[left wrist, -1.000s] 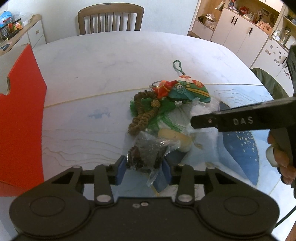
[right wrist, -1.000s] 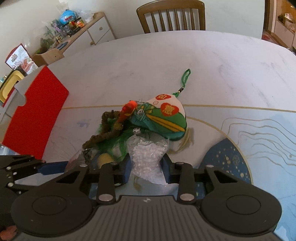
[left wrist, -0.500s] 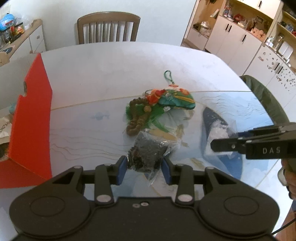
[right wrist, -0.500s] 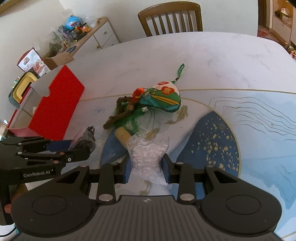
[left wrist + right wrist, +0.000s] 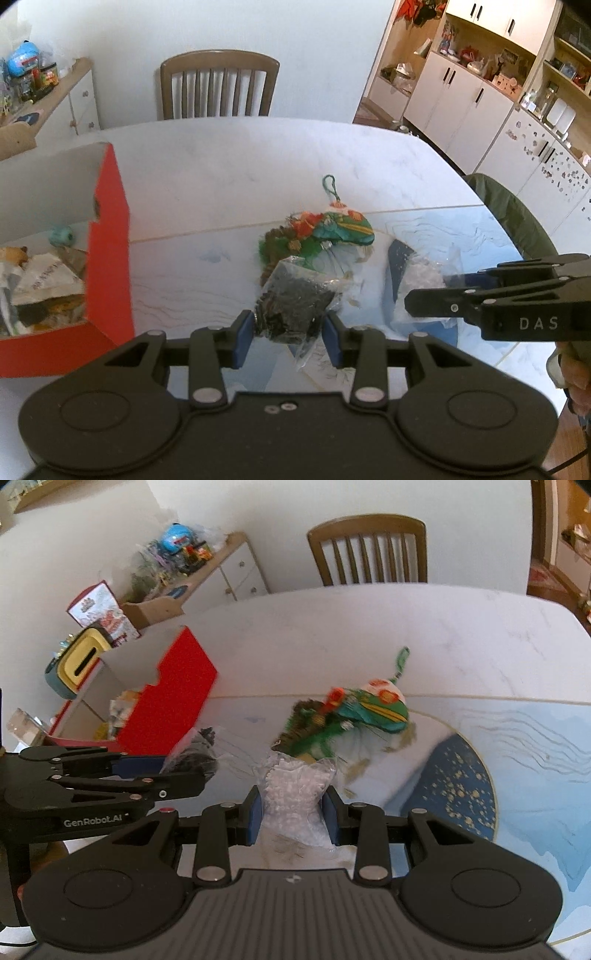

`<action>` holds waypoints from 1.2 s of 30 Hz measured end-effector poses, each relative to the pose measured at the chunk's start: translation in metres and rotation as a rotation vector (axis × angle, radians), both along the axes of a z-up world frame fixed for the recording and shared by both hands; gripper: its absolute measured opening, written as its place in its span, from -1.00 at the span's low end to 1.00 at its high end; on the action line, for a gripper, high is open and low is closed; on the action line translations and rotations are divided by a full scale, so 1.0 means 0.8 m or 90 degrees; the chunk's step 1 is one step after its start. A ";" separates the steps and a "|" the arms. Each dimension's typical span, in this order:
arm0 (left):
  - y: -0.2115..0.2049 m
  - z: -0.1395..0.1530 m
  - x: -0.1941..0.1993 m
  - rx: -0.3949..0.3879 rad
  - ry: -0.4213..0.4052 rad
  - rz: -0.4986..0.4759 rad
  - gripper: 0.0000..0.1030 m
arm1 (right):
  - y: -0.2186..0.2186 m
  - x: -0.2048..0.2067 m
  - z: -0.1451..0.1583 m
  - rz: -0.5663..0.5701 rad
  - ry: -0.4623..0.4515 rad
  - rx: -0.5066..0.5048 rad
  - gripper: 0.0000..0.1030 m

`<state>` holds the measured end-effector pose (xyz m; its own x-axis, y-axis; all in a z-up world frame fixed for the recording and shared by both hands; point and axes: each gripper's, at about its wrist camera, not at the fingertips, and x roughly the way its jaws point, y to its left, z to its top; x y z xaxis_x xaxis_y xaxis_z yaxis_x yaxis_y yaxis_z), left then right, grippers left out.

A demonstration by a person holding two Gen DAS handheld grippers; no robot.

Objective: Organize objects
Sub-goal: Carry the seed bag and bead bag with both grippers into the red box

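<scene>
Bags fill both grippers, each lifted clear of the white marble-look table (image 5: pixel 207 173). Clamped between the blue pads of the left gripper (image 5: pixel 288 332) is a clear plastic bag of dark beads (image 5: pixel 295 302), its loose film hanging below the fingers. The right gripper (image 5: pixel 291 814) is clamped in the same way on a clear bag of white pellets (image 5: pixel 295 797); from the left wrist view this bag (image 5: pixel 421 280) shows at the tip of the right gripper's black arm marked DAS, above the dark blue part of the table's printed design (image 5: pixel 458 786). A red cardboard box (image 5: pixel 110 251) with a white inside stands at the table's left edge, open at the top, with crumpled paper and small items in it, among them a teal ball (image 5: pixel 61 236). Near the middle of the table lies a heap of trinkets: a green embroidered pouch (image 5: pixel 347 230) with a green cord loop (image 5: pixel 330 186) stretched toward the far edge, touching a string of brown beads with a green tassel (image 5: pixel 306 727). A wooden chair (image 5: pixel 218 88) stands at the far edge, and a green chair back (image 5: pixel 513 218) shows past the right edge. The person's fingers (image 5: pixel 576 376) hold the right gripper's handle.
</scene>
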<state>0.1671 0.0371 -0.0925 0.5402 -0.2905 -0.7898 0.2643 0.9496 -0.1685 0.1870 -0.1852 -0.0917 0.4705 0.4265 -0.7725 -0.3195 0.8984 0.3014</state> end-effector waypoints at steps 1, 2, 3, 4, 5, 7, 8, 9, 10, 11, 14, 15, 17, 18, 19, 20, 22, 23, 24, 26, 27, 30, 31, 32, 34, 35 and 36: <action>0.005 0.005 0.000 -0.001 -0.004 0.001 -0.26 | 0.005 -0.002 0.005 0.002 -0.005 0.000 -0.35; 0.010 0.009 -0.001 -0.002 -0.008 0.003 -0.26 | 0.010 -0.002 0.009 0.005 -0.009 0.000 -0.35; 0.015 0.013 -0.001 -0.004 -0.012 0.004 -0.26 | 0.016 -0.004 0.014 0.007 -0.013 0.000 -0.35; 0.021 0.018 -0.002 -0.004 -0.017 0.007 -0.26 | 0.022 -0.005 0.018 0.009 -0.017 0.001 -0.35; 0.026 0.021 -0.001 -0.005 -0.021 0.009 -0.26 | 0.028 -0.005 0.023 0.012 -0.022 0.001 -0.35; 0.039 0.030 -0.002 -0.007 -0.030 0.014 -0.26 | 0.040 -0.006 0.031 0.016 -0.029 0.002 -0.35; 0.046 0.034 -0.002 -0.009 -0.034 0.018 -0.26 | 0.046 -0.006 0.035 0.018 -0.032 0.003 -0.35; 0.052 0.037 -0.002 -0.009 -0.039 0.022 -0.26 | 0.053 -0.007 0.038 0.021 -0.035 0.003 -0.35; 0.060 0.041 -0.003 -0.010 -0.045 0.027 -0.26 | 0.060 -0.007 0.041 0.023 -0.039 0.003 -0.35; 0.067 0.044 -0.002 -0.011 -0.049 0.031 -0.26 | 0.067 -0.007 0.044 0.026 -0.042 0.002 -0.35; 0.090 0.053 -0.002 -0.012 -0.057 0.041 -0.26 | 0.088 -0.007 0.053 0.033 -0.049 0.003 -0.35; 0.098 0.056 -0.002 -0.011 -0.059 0.044 -0.26 | 0.096 -0.007 0.055 0.036 -0.053 0.003 -0.35; 0.112 0.059 -0.002 -0.009 -0.063 0.047 -0.26 | 0.111 -0.007 0.060 0.040 -0.059 0.003 -0.35; 0.120 0.061 -0.002 -0.009 -0.064 0.050 -0.26 | 0.119 -0.007 0.062 0.042 -0.063 0.003 -0.35; 0.129 0.062 -0.001 -0.009 -0.065 0.053 -0.26 | 0.126 -0.007 0.064 0.044 -0.066 0.004 -0.35; 0.136 0.063 -0.001 -0.010 -0.066 0.056 -0.26 | 0.133 -0.006 0.066 0.045 -0.069 0.004 -0.35; 0.151 0.065 0.000 -0.009 -0.068 0.062 -0.26 | 0.149 -0.005 0.069 0.050 -0.074 0.004 -0.35; 0.159 0.065 0.001 -0.008 -0.068 0.066 -0.26 | 0.155 -0.005 0.070 0.053 -0.076 0.003 -0.35; 0.166 0.065 0.001 -0.007 -0.068 0.070 -0.26 | 0.164 -0.004 0.072 0.055 -0.079 0.002 -0.35; 0.182 0.067 0.003 -0.004 -0.070 0.079 -0.26 | 0.178 -0.002 0.075 0.060 -0.082 0.001 -0.35; 0.189 0.067 0.004 -0.002 -0.071 0.083 -0.26 | 0.186 -0.002 0.076 0.062 -0.085 0.000 -0.35; 0.213 0.068 0.005 0.004 -0.073 0.096 -0.26 | 0.209 0.000 0.077 0.069 -0.088 -0.002 -0.35; 0.220 0.067 0.006 0.006 -0.073 0.100 -0.26 | 0.216 0.001 0.077 0.071 -0.089 -0.002 -0.35; 0.227 0.067 0.007 0.008 -0.073 0.104 -0.26 | 0.224 0.002 0.076 0.073 -0.090 -0.003 -0.35; 0.241 0.064 0.008 0.011 -0.070 0.112 -0.26 | 0.238 0.007 0.075 0.077 -0.090 -0.001 -0.35; 0.247 0.062 0.009 0.014 -0.068 0.116 -0.26 | 0.246 0.009 0.074 0.079 -0.089 0.000 -0.35; 0.252 0.060 0.010 0.016 -0.067 0.119 -0.26 | 0.254 0.012 0.071 0.079 -0.087 -0.001 -0.35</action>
